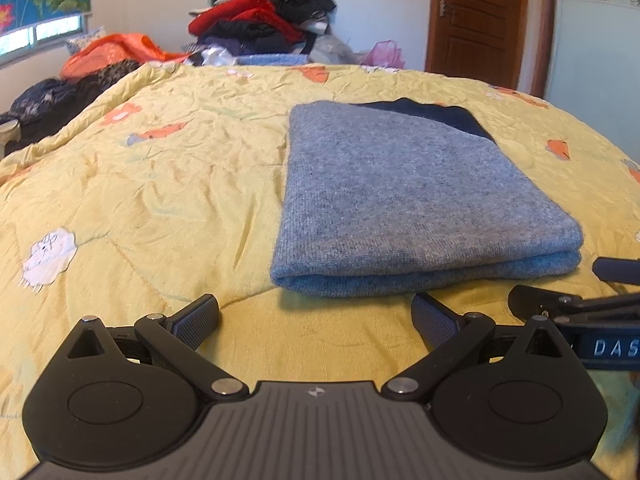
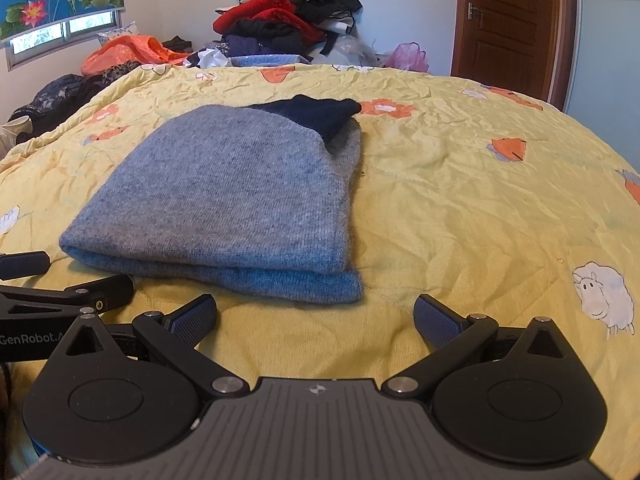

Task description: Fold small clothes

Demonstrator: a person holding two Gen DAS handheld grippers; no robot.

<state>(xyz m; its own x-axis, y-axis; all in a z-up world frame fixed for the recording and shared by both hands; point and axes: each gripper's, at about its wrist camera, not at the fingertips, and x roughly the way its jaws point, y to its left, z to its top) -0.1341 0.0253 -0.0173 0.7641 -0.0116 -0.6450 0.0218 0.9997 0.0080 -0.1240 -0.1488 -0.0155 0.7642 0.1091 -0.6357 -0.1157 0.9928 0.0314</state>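
Grey knit, folded: the sweater (image 1: 420, 200) lies flat on the yellow quilt (image 1: 160, 184) of the bed, its doubled edge nearest me, a dark navy part (image 2: 320, 114) showing at the far end. It appears folded at least once; whether another fold is due I cannot tell.

My left hand-held gripper (image 1: 316, 318) hovers near the sweater's near edge, fingers spread wide, nothing between them. My right hand-held gripper (image 2: 316, 318) is likewise spread and empty, just to the right of the left one, short of the near right corner.

Risks, as I judge them: the knit is thick and soft, so a pinch may take only the top layer and pull the fold apart. The quilt is loose and creased; a low approach could catch it along with the sweater. The two tools sit close together and could knock on closing in.

Legible writing: "GenRobot.A", cut off, on the left tool seen from the right camera; "DAS", cut off, on the right tool seen from the left camera.

Far off, a clothes pile (image 1: 260, 12) stands clear.
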